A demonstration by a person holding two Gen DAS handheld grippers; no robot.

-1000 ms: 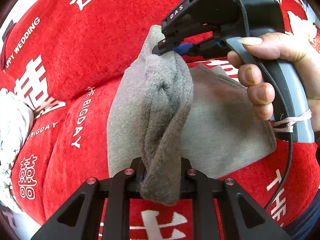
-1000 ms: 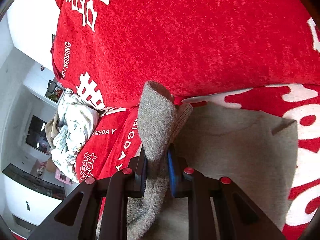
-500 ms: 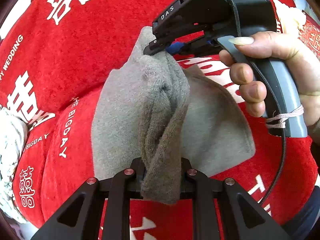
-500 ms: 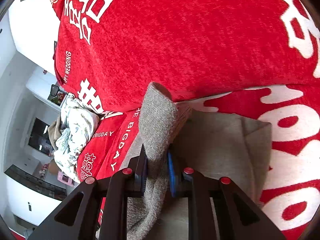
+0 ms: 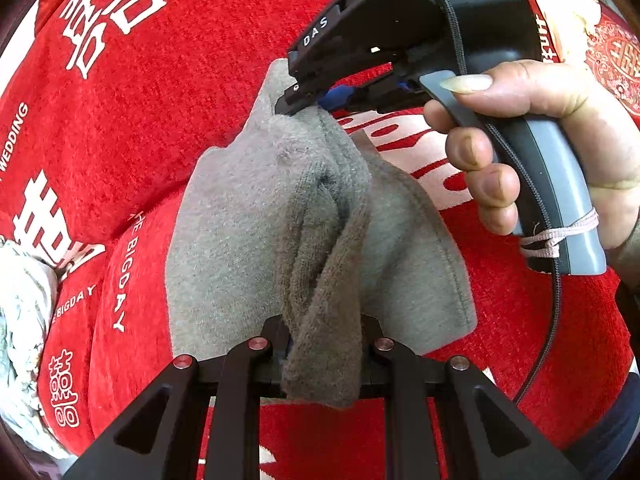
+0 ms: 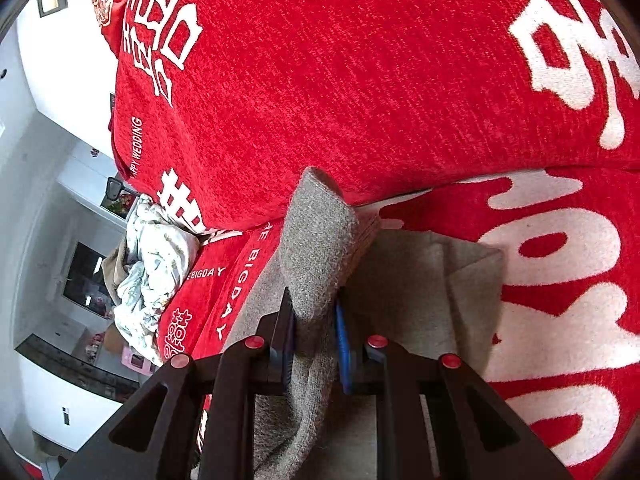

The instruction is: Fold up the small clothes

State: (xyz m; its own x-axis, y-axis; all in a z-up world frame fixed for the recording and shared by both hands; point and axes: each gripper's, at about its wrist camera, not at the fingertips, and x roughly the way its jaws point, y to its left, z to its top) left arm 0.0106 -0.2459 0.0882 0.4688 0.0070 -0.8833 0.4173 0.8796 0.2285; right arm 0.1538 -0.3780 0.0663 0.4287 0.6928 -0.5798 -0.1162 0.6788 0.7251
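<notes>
- We count one grey garment (image 5: 240, 248), lifted above the red cover (image 5: 168, 120).
- Two grippers: our left gripper (image 5: 322, 354) clamps a bunched fold, our right gripper (image 6: 316, 340) pinches the far edge.
- One hand (image 5: 560, 136) squeezes the right handle.
- One pale crumpled bundle (image 6: 152, 268) lies well apart.

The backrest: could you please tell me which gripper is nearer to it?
Right. The right gripper pinches the garment close by the backrest; the left gripper grips its other end, out over the seat.
</notes>
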